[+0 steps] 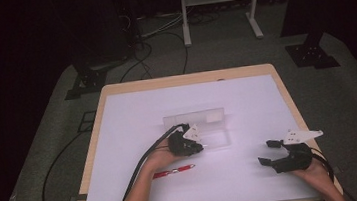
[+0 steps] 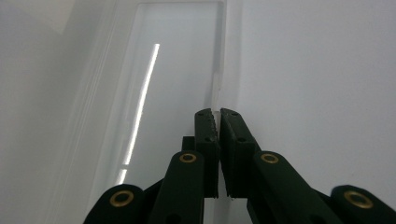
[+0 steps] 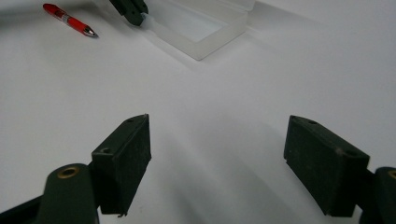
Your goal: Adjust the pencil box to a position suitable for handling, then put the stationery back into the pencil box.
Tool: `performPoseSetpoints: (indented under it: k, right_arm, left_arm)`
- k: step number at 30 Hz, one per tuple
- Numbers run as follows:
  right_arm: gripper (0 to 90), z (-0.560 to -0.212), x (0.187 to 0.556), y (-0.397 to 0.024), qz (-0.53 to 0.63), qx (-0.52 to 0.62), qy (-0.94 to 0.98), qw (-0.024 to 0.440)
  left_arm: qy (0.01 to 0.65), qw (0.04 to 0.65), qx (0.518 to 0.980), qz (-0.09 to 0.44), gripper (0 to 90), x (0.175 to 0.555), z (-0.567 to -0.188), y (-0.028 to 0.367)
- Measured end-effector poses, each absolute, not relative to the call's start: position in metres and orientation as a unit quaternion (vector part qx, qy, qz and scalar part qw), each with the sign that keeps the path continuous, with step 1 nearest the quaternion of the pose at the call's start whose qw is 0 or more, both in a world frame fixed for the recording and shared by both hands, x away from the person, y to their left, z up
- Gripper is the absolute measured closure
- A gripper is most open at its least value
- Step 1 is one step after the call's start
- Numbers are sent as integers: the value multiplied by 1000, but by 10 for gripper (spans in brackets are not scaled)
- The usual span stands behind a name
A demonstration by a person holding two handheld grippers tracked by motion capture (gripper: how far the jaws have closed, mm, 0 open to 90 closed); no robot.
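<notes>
A clear plastic box [image 1: 203,128] sits open near the middle of the white worktop [image 1: 132,110], its lid standing up behind it. The left gripper [image 1: 200,147] has its jaws nipped on the thin front wall of the box [image 2: 187,65], with the wall's edge visible between the pads. The right gripper [image 1: 267,152] rests well apart to the right, jaws wide and holding nothing.

The box looks light, stiff and smooth, so it would likely slide or tip under a sideways pull, and the thin wall may flex or crack if squeezed hard. The rim is the sensible place to take hold.

Its clear walls nearly vanish against the white sheet, so its corners and any contents are hard to make out. A red pen [image 1: 174,171] lies near the left hand.
</notes>
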State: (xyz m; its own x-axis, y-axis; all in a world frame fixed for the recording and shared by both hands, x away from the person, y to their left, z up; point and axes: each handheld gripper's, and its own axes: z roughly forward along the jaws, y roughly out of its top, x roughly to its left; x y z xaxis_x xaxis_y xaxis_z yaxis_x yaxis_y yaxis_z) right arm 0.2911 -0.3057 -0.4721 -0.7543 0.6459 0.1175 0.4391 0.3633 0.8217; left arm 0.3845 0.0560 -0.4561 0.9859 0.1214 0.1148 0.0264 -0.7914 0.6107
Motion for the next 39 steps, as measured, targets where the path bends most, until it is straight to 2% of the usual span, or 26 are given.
performPoseSetpoints:
  k: [2, 4, 6, 14, 18, 32, 39]
  right_arm:
    - [224, -472, 292, -306, 457, 332, 817, 114]
    - [224, -473, 292, -306, 457, 331, 818, 114]
    - [223, -473, 293, -305, 455, 334, 818, 112]
    - [224, -472, 293, -307, 459, 337, 814, 115]
    - [224, -471, 292, -306, 457, 337, 815, 116]
    - [224, -472, 292, -306, 455, 337, 816, 117]
    - [224, -471, 292, -303, 454, 336, 817, 117]
  left_arm:
    - [45, 323, 943, 71, 759, 385, -455, 58]
    - [48, 330, 940, 68, 753, 384, -454, 59]
    - [52, 335, 938, 68, 688, 384, -452, 62]
    - [63, 364, 927, 69, 612, 382, -438, 72]
    - [69, 371, 923, 75, 542, 380, -431, 78]
    - [100, 398, 907, 91, 423, 369, -417, 111]
    - [109, 403, 904, 91, 400, 363, -418, 124]
